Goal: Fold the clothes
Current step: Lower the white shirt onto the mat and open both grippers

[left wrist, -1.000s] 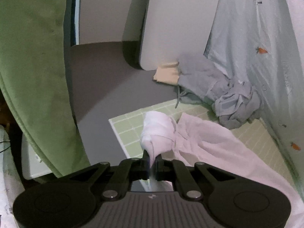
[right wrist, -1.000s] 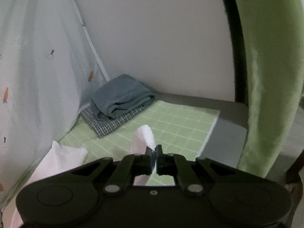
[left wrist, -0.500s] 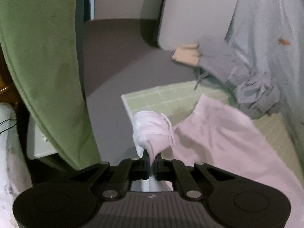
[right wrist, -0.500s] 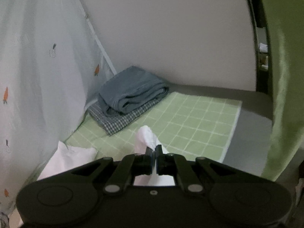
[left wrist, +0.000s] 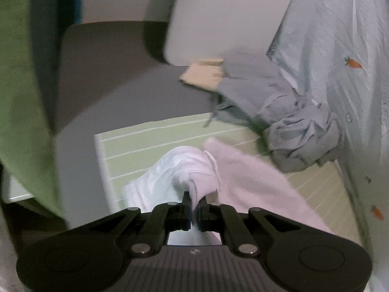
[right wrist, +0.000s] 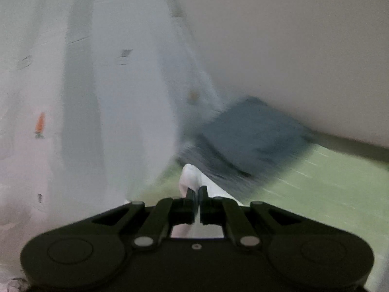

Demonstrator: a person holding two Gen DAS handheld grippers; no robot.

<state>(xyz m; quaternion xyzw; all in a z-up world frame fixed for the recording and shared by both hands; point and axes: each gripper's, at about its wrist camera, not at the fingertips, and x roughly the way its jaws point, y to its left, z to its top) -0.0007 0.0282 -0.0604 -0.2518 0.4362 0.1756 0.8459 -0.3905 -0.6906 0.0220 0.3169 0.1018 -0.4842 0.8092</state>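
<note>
A pale pink-white garment (left wrist: 250,182) lies spread over the green checked mat (left wrist: 150,141). My left gripper (left wrist: 194,200) is shut on a bunched white fold of it, which puffs up just above the fingers. In the right wrist view my right gripper (right wrist: 197,192) is shut on another corner of the pink-white garment (right wrist: 190,176), and a small white tuft sticks up past the tips. The right view is badly blurred by motion.
A crumpled grey-blue pile (left wrist: 287,112) and a folded beige cloth (left wrist: 201,73) lie at the mat's far end. A dark blue folded stack (right wrist: 250,133) sits on the green checked mat (right wrist: 316,185) by the wall. A carrot-print sheet (left wrist: 345,60) hangs alongside; a green cloth (left wrist: 22,97) hangs left.
Both grippers keep their hold on the garment. The left one has swung and drawn the garment along the mat; the right one has turned left toward the carrot-print sheet, blurring its view.
</note>
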